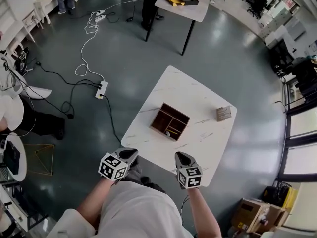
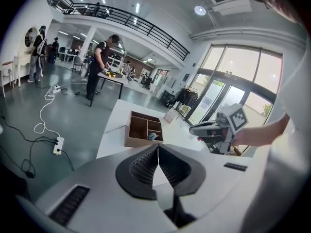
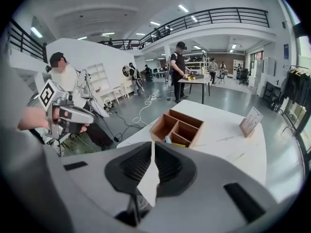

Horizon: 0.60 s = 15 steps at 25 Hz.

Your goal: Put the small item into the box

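While both grippers hung short of the table point(image 1: 198, 95), the left gripper point(image 1: 130, 155) had its jaws pressed together on nothing, and the right gripper point(image 1: 180, 158) likewise. Beyond them stood the box point(image 1: 171, 117), the item point(image 1: 168, 133) lying in a near compartment. Farther right stood a sign point(image 1: 224, 113).

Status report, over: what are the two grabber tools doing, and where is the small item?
Copy: left gripper and right gripper shut, empty, short of the table. The small item lies in the box. Nothing in the way.
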### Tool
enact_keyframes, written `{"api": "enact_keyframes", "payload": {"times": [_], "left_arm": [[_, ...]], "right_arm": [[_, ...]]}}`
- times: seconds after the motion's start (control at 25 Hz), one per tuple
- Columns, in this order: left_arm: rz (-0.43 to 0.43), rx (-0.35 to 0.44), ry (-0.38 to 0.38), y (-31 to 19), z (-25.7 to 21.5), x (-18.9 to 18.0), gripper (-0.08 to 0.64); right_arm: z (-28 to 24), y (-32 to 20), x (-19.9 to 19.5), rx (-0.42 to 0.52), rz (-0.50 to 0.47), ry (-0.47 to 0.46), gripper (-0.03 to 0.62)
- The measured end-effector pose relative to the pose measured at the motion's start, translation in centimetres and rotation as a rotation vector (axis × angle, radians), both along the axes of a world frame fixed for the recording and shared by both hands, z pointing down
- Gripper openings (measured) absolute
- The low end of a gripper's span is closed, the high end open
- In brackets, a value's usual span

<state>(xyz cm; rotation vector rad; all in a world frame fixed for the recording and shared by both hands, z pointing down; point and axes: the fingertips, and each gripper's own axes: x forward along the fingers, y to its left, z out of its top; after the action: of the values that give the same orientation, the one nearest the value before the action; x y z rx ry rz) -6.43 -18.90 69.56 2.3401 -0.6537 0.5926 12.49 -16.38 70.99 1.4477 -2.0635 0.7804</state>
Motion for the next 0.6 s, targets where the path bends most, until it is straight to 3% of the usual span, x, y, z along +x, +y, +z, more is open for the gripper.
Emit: {"api": "enact_keyframes", "payload": {"times": [0.6], "left_arm": [[-0.067, 0.02, -0.013, 11.0, -1.4, -0.5, 0.015]], "right_arm": [[-4.4, 12.3, 1.4, 0.063, 0.053, -0.176, 0.04]]}}
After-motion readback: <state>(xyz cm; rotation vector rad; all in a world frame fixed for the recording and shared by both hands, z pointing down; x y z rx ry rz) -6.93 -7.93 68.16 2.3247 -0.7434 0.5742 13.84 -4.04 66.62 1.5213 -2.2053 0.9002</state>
